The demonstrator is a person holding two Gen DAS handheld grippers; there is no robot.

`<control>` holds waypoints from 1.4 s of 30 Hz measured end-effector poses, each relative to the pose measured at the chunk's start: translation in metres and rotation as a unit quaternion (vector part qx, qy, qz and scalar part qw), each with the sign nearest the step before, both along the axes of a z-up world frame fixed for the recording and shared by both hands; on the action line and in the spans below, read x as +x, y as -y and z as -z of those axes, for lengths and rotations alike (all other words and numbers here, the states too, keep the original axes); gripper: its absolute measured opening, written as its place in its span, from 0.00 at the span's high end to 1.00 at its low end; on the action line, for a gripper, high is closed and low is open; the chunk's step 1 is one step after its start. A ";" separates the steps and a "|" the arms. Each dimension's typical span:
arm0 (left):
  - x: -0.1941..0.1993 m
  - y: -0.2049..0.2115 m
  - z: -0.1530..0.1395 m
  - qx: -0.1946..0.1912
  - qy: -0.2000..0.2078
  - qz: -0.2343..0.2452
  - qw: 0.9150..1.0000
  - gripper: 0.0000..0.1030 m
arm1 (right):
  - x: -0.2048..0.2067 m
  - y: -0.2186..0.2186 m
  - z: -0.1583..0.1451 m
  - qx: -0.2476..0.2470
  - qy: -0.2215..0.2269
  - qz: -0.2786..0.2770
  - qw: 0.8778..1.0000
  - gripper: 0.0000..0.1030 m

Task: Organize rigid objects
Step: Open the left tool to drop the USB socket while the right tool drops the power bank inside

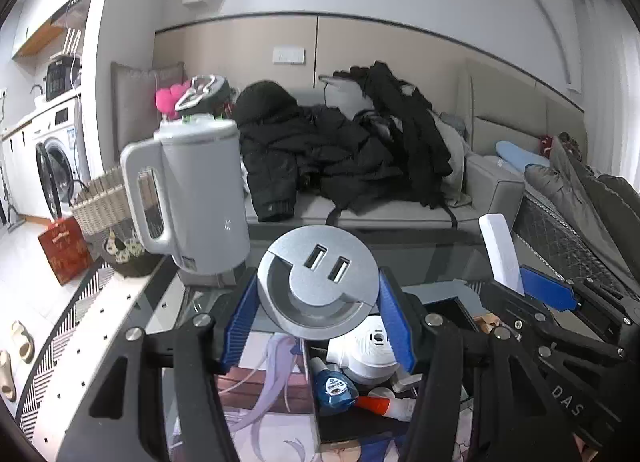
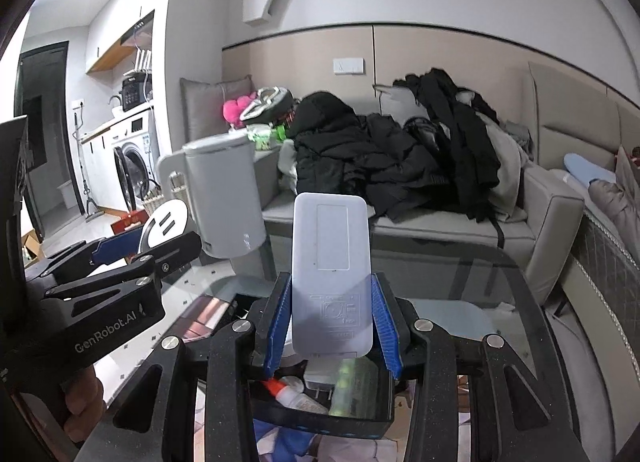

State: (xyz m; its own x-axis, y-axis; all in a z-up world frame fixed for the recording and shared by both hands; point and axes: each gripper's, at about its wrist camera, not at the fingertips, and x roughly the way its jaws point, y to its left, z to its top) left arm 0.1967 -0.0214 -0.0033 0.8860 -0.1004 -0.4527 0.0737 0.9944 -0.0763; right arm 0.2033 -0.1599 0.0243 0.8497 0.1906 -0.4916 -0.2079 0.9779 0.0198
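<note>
My left gripper (image 1: 318, 302) is shut on a round silver USB socket hub (image 1: 316, 282), held above a black open box (image 1: 360, 426). The box holds a white round plug (image 1: 370, 354), a blue correction-tape dispenser (image 1: 332, 386) and an orange-capped glue tube (image 1: 384, 404). My right gripper (image 2: 331, 318) is shut on a white flat rectangular device (image 2: 330, 262), held upright above the same box (image 2: 320, 414). The right gripper with its white device (image 1: 500, 250) shows at the right of the left wrist view. The left gripper with the hub (image 2: 164, 226) shows at the left of the right wrist view.
A grey electric kettle (image 1: 200, 190) stands on the glass table (image 1: 440, 254) at the left. Behind the table is a grey sofa (image 1: 360, 214) piled with black coats (image 1: 340, 150). A wicker basket (image 1: 100, 202) and a red bag (image 1: 66, 246) sit at the left.
</note>
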 end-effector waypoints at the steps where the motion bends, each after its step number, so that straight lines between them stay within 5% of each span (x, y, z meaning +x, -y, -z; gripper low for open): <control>1: 0.003 0.001 0.002 0.000 -0.005 0.000 1.000 0.44 | 0.004 0.001 0.003 -0.002 -0.005 0.002 1.000 0.62; 12: 0.026 0.022 0.032 0.019 -0.068 0.022 0.997 0.45 | 0.041 0.007 0.044 0.000 -0.079 -0.003 0.997 0.62; 27: 0.039 0.019 0.055 -0.010 -0.143 0.037 0.989 0.44 | 0.042 0.005 0.073 -0.012 -0.148 -0.020 0.989 0.61; 36: 0.033 0.016 0.048 -0.001 -0.130 0.035 0.991 0.41 | 0.039 0.010 0.074 -0.005 -0.151 -0.015 0.988 0.46; 40: 0.025 0.007 0.041 -0.010 -0.119 0.028 0.992 0.24 | 0.033 0.012 0.068 0.001 -0.144 -0.016 0.989 0.32; 42: 0.019 0.005 0.035 -0.010 -0.108 0.029 0.994 0.23 | 0.027 0.015 0.062 0.007 -0.134 -0.017 0.991 0.26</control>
State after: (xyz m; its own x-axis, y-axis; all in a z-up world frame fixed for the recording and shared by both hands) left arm 0.2159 -0.0264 -0.0386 0.7615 -0.1591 -0.6284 0.1104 0.9871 -0.1161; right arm 0.2305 -0.1753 -0.0374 0.6820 0.2245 -0.6961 -0.2257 0.9699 0.0917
